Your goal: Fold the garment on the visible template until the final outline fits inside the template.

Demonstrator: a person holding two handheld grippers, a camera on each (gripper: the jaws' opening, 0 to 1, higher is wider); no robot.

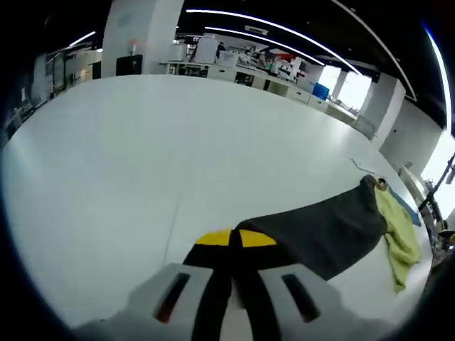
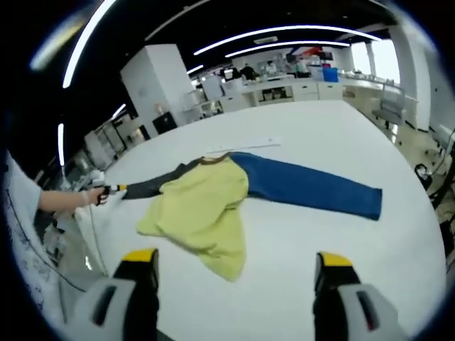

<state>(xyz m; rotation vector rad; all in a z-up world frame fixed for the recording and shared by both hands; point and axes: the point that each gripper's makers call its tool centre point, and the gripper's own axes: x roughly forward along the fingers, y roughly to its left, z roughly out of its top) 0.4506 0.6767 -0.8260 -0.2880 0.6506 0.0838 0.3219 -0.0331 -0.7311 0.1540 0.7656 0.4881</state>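
Yellow body, one grey sleeve, one blue sleeve: a single garment [image 2: 213, 202] lies spread on the white table [image 2: 341, 284], its long axis running sleeve to sleeve. The left gripper [image 1: 234, 245] is clamped on the grey sleeve [image 1: 320, 231] end, pulling outward. The right gripper [image 2: 234, 266] hovers wide apart, the garment straight ahead of it

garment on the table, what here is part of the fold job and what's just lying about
Part of the job:
- garment: yellow body, dark grey sleeve, blue sleeve
- left gripper, shut on the grey sleeve's end
- right gripper, open, above the white table

Lying about:
- thin white strip on the table beyond the garment
- benches and equipment in the background
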